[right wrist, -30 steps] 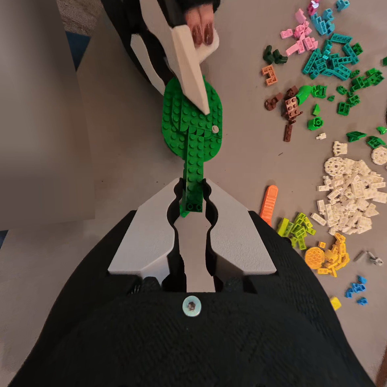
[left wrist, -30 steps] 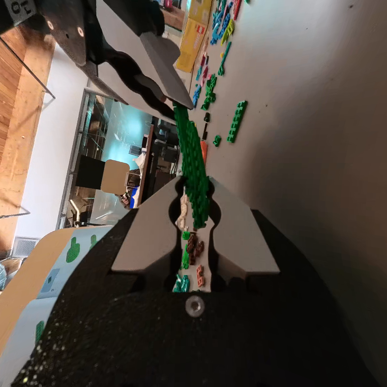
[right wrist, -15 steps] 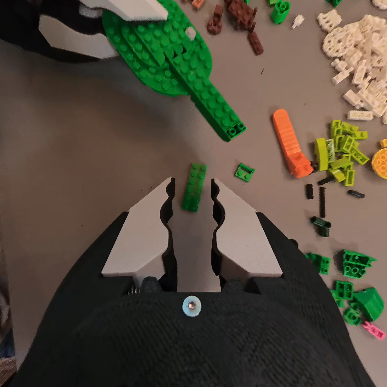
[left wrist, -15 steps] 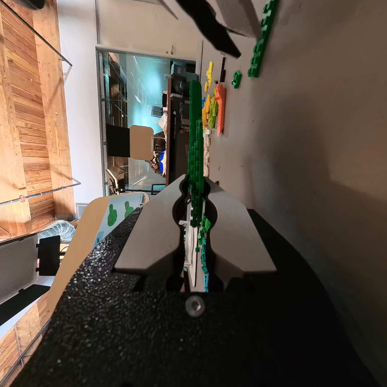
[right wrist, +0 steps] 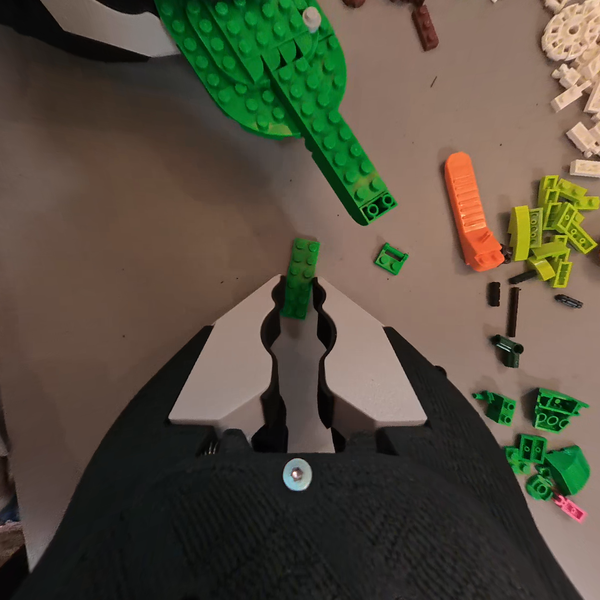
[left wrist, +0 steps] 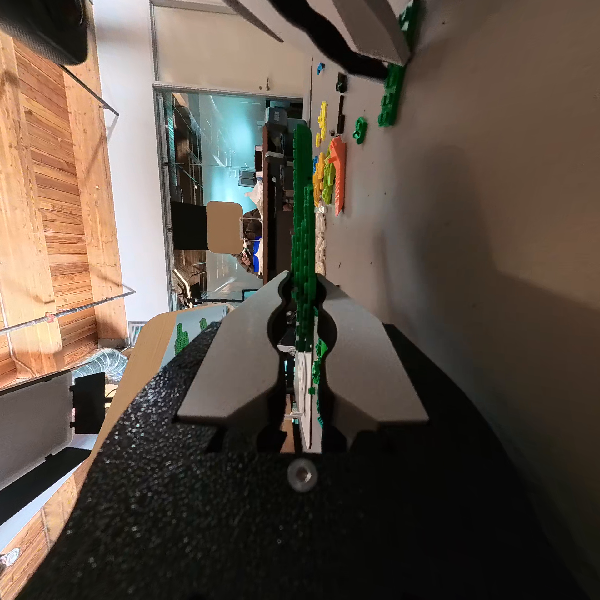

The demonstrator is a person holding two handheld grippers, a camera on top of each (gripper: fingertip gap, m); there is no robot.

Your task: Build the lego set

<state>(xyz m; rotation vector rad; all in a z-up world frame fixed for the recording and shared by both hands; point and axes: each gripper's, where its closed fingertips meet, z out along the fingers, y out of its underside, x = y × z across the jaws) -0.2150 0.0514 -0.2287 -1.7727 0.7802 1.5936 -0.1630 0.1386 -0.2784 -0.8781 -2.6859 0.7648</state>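
1. Left gripper (left wrist: 303,285), grey fingers on a black textured body; its jaws stand narrow and clamp edge-on a flat green leaf-shaped assembly of studded plastic plates (left wrist: 303,246), both pads pressed against the plates' faces; the view is rolled sideways, so the grey table (left wrist: 487,227) runs down its right side.
2. The same leaf-shaped assembly (right wrist: 269,71) in the right wrist view: a broad oval of overlapping plates with a long narrow stem (right wrist: 350,162) that ends above the table; a small grey peg (right wrist: 311,18) stands up from its upper part; the left gripper's fingers (right wrist: 107,35) grip its far edge at the top left.
3. Right gripper (right wrist: 298,282); its jaws stand narrow around a small green two-stud-wide plastic plate (right wrist: 300,279) that lies on the grey table (right wrist: 130,194); both pads meet the plate's long edges, and its far half projects beyond the fingertips.
4. Small green plate with a handle bar (right wrist: 391,258), near the right of the gripped plate, apart from it.
5. Orange ribbed plastic brick separator (right wrist: 469,214), farther right, beside a heap of lime-green pieces (right wrist: 555,233).
6. White pieces (right wrist: 578,81) at the upper right; darker green pieces (right wrist: 552,435) at the lower right; thin black pins (right wrist: 513,311) between.
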